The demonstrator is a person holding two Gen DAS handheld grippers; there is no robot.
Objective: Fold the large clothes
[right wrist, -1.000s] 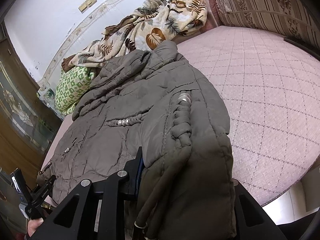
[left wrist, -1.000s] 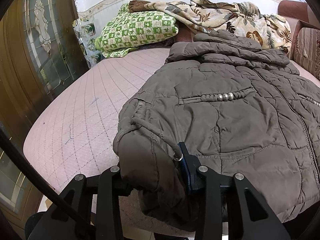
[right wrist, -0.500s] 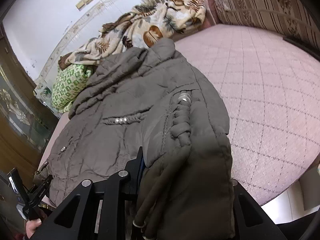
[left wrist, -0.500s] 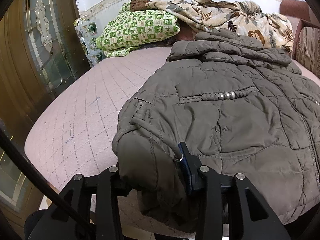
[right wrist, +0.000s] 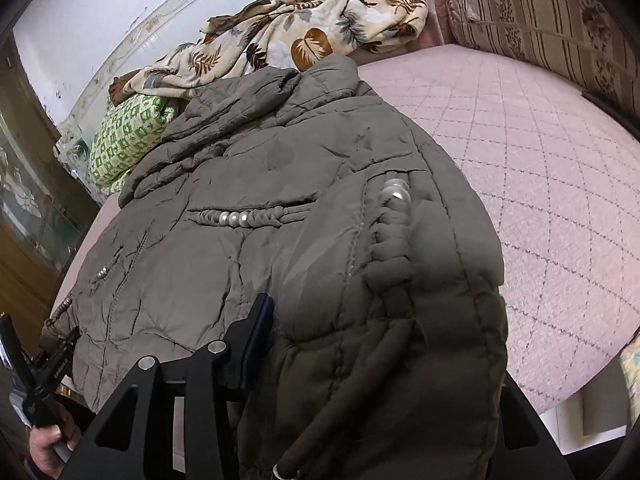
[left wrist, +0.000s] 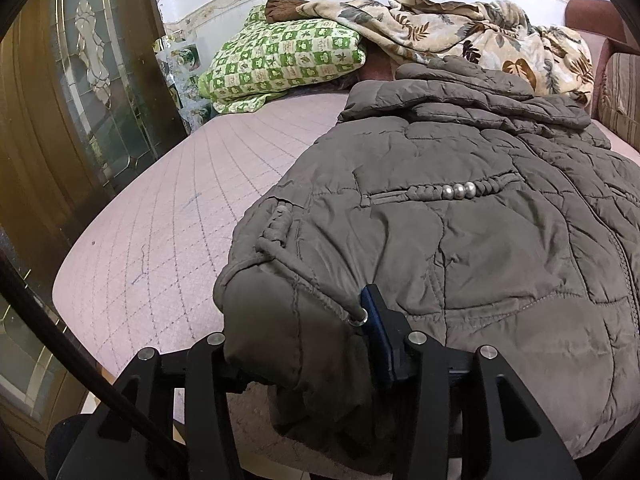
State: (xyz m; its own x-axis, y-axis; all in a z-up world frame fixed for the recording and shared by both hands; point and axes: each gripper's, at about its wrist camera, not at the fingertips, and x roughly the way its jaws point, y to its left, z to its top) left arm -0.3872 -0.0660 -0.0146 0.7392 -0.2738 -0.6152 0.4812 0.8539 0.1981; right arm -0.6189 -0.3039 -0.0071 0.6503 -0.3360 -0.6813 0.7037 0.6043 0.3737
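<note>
A grey-brown quilted jacket (left wrist: 460, 240) lies spread on the pink quilted bed (left wrist: 168, 216), collar toward the wall. My left gripper (left wrist: 296, 328) is at the jacket's near left hem corner. A thick bunch of hem fills its jaws and still touches the blue pad (left wrist: 374, 320) as they open. A drawcord tip (left wrist: 362, 316) rests by that pad. My right gripper (right wrist: 380, 340) is at the near right hem corner of the jacket (right wrist: 248, 264). Its jaws are opening, and the left pad (right wrist: 260, 320) stands just off the fold; the other finger is hidden under the fabric.
A green checked pillow (left wrist: 280, 64) and a leaf-patterned blanket (left wrist: 480, 36) lie at the head of the bed. A wooden door with glass panes (left wrist: 80, 92) stands left. A striped cushion (right wrist: 552, 20) lines the right side. The bed's front edge runs under both grippers.
The right gripper's jaws have spread, and its left pad has drawn away from the jacket fold. The left gripper's jaws stand slightly wider around the hem. The jacket lies as before.
</note>
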